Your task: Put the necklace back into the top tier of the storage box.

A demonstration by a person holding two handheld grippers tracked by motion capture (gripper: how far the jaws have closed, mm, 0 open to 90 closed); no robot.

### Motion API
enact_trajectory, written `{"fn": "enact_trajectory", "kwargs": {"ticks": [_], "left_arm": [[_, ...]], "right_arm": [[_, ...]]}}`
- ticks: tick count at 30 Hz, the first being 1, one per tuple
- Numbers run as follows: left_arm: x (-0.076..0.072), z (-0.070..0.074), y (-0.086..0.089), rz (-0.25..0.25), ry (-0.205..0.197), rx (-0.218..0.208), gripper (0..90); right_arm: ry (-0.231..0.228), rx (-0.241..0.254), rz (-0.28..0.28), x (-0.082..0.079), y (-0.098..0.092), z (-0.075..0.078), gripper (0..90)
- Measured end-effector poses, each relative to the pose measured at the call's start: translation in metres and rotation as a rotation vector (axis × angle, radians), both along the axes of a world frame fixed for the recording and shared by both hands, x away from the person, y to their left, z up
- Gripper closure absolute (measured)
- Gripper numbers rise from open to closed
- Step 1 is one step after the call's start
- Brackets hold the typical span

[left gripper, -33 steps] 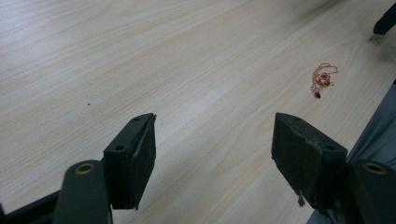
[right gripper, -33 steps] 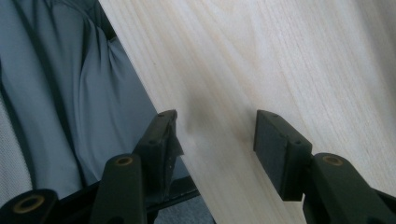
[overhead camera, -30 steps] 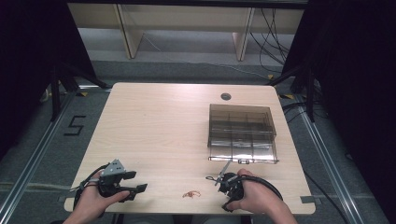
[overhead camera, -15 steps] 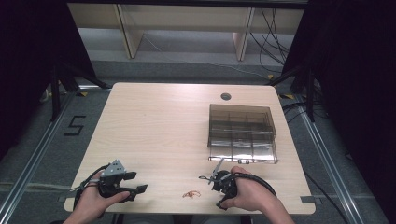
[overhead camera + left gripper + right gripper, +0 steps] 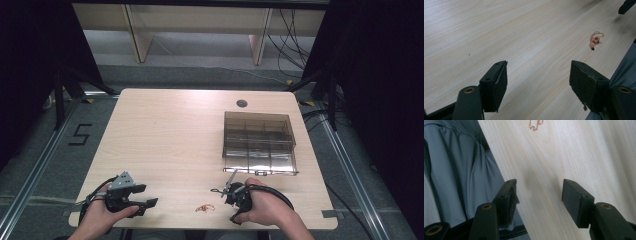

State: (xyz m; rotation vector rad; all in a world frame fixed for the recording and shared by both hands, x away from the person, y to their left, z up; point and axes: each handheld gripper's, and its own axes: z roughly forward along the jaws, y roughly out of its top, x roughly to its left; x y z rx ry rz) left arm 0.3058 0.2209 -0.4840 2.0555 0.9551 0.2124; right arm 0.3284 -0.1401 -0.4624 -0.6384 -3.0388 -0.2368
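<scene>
left tool (image 5: 537, 82) agape | right tool (image 5: 539, 201) agape — chain (image 5: 203, 207) between

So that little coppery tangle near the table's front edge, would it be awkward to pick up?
Probably. The coppery chain looks thin and lies bunched flat on the table, so it would likely hang limp and slip between wide fingers. It seems very light, so a push might just drag it.
</scene>
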Motion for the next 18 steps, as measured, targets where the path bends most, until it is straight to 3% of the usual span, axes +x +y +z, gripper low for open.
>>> {"fn": "enact_trajectory", "kwargs": {"ticks": [2, 3, 7, 11, 13, 14, 18], "left_arm": [[-0.001, 0.0, -0.002, 0.005, 0.0, -0.01, 30.6], [0.0, 0.001, 0.0, -0.019, -0.009, 0.02, 30.6], [0.0, 0.0, 0.0, -0.009, -0.008, 0.009, 30.7], [0.0, 0.0, 0.0, -0.021, -0.002, 0.025, 30.8], [0.0, 0.0, -0.002, -0.009, -0.005, 0.007, 30.8], [0.0, 0.0, -0.002, -0.007, 0.006, 0.01, 30.8], [-0.001, 0.0, -0.002, -0.007, 0.005, 0.002, 30.8]], "right_arm": [[0.008, -0.007, -0.003, 0.001, -0.001, 0.0, 46.4], [0.01, -0.01, -0.02, 0.0, -0.001, 0.0, 46.5], [0.005, 0.003, 0.001, 0.002, -0.003, -0.001, 46.5], [0.004, 0.002, -0.005, 0.003, -0.003, 0.0, 46.9], [0.002, 0.0, -0.023, 0.002, 0.001, 0.002, 47.5], [-0.008, 0.011, 0.008, 0.004, 0.002, 0.001, 47.7], [-0.004, -0.004, 0.021, 0.006, 0.019, 0.001, 48.1]]}}
